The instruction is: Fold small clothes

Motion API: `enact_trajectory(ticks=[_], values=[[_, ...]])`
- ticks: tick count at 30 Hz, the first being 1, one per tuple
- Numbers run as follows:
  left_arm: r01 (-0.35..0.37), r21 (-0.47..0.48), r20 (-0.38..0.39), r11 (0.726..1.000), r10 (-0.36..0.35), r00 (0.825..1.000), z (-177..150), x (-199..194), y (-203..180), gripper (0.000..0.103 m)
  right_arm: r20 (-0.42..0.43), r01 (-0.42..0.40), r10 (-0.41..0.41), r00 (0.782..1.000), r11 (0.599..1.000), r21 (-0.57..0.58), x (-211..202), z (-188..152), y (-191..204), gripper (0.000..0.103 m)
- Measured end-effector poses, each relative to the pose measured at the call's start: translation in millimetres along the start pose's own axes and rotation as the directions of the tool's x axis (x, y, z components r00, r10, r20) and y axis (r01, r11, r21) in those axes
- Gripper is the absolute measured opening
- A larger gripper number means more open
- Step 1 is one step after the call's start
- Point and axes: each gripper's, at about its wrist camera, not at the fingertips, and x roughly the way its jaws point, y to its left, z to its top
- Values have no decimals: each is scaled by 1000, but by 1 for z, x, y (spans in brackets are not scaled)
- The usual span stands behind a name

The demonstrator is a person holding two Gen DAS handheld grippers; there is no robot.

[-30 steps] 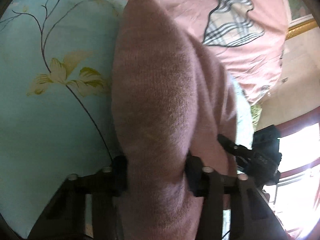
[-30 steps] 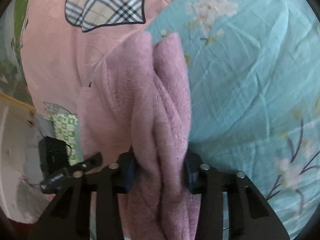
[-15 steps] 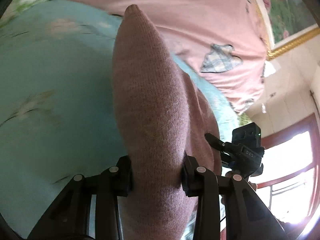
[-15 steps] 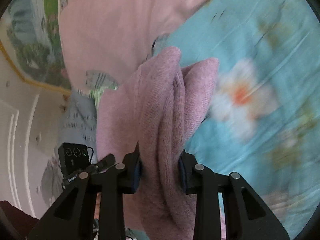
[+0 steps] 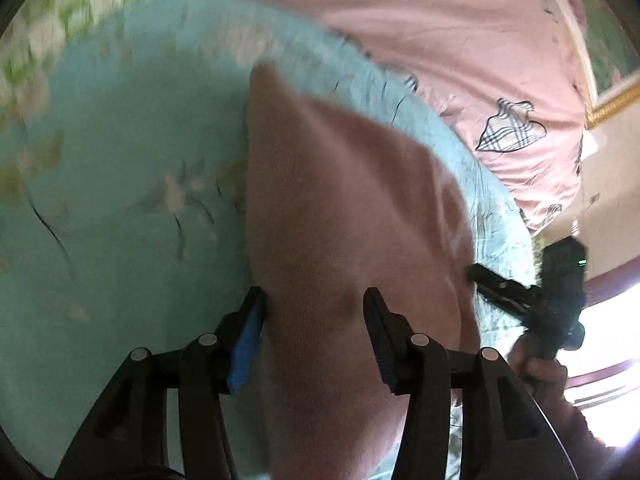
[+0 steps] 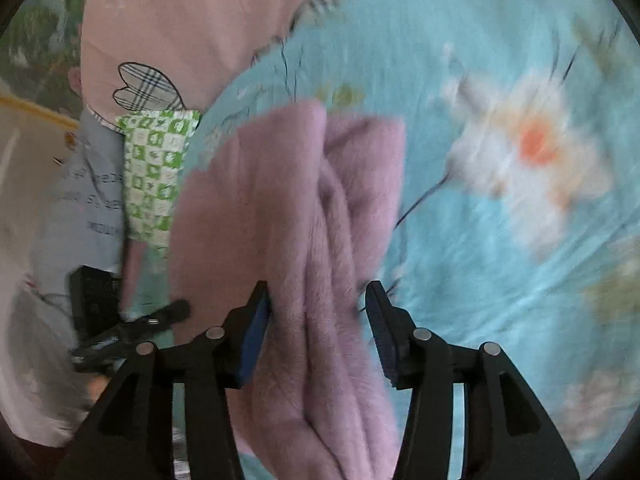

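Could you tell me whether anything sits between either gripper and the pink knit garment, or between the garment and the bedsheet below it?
Nothing visible does. The pink knit garment lies directly between the jaws of the left gripper and of the right gripper, which have just been opening. Around the garment only the bare turquoise floral sheet shows.

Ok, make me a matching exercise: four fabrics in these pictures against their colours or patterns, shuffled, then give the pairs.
Things:
1. knit garment
2. bedsheet
3. quilt
4. small cloth

Looks:
a. green and white checks
b. plain dusty pink
c. pink with plaid shapes
d. light blue with flowers

Pairs: 1-b, 2-d, 3-c, 4-a.
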Motion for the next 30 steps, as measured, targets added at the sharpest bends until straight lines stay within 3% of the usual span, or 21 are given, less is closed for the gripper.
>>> enact_trajectory(ticks=[2, 5, 9, 12, 14, 15, 20, 25, 30], values=[[4, 67, 58, 998, -8, 998, 12, -17, -15, 49, 85, 81, -75, 994, 994, -78, -22, 2, 15, 51], [48, 137, 108, 989, -64, 992, 34, -24, -37, 45, 174, 70, -38, 984, 981, -182, -34, 11, 39, 51], [30, 157, 83, 987, -43, 996, 58, 6, -43, 39, 93, -58, 79, 992, 974, -218, -2, 35, 62, 45], [-37, 104, 39, 994, 33, 999, 70, 40, -17, 32, 40, 7, 2, 999, 979, -205, 35, 59, 58, 44], [-101, 70, 9, 992, 101, 995, 73, 60, 3, 26, -3, 59, -61, 998, 983, -174, 54, 69, 42, 33], [-128, 60, -13, 990, 129, 992, 75, 72, 11, 26, -20, 102, -107, 994, 982, -161, 65, 74, 31, 21], [-182, 91, -12, 979, 184, 983, 81, 76, 4, 27, -19, 95, -98, 995, 989, -110, 75, 96, 12, 16], [-132, 116, 27, 984, 129, 991, 56, 30, -20, 26, 28, 65, -62, 998, 990, -125, 41, 81, 26, 19], [-69, 158, 28, 985, 65, 997, -6, -17, -34, 26, 55, -13, 23, 998, 984, -177, -16, 22, 34, 20]])
